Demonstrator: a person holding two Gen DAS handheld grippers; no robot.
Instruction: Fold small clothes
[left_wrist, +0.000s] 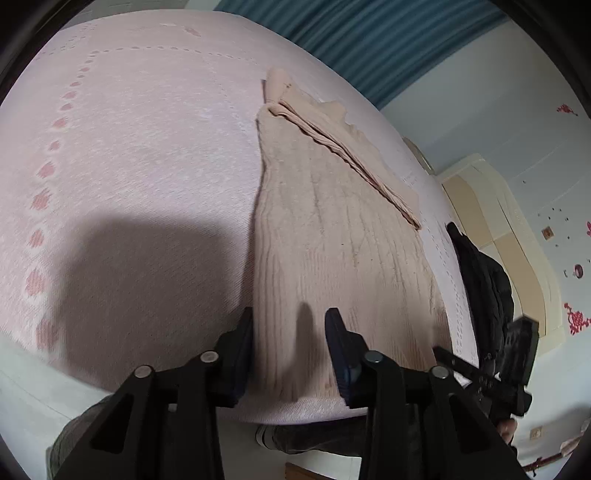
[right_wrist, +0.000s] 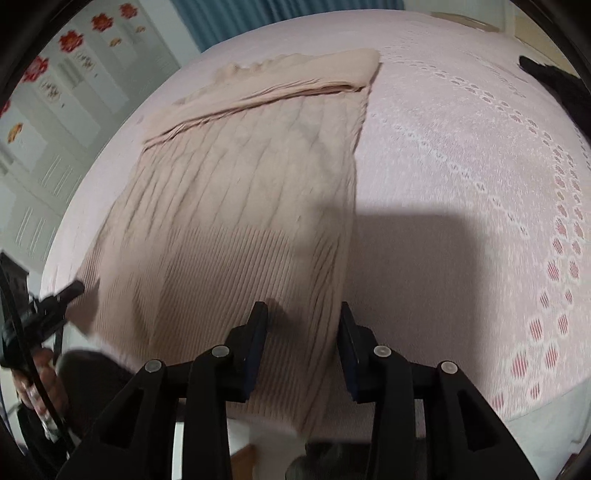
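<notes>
the beige knit garment (left_wrist: 332, 229) runs lengthwise away from both spread, empty grippers, the left gripper (left_wrist: 290, 317) and right gripper (right_wrist: 303, 312) poised over its near hem.

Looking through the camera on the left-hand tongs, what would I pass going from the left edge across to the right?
Pink patterned bedspread → beige knitted sweater laid flat on it → black garment at the bed's edge → the other tongs → cream wardrobe against the pale wall.

no readable text, no labels, no numbers — red wall decals (left_wrist: 578, 321) carry no legible writing
</notes>
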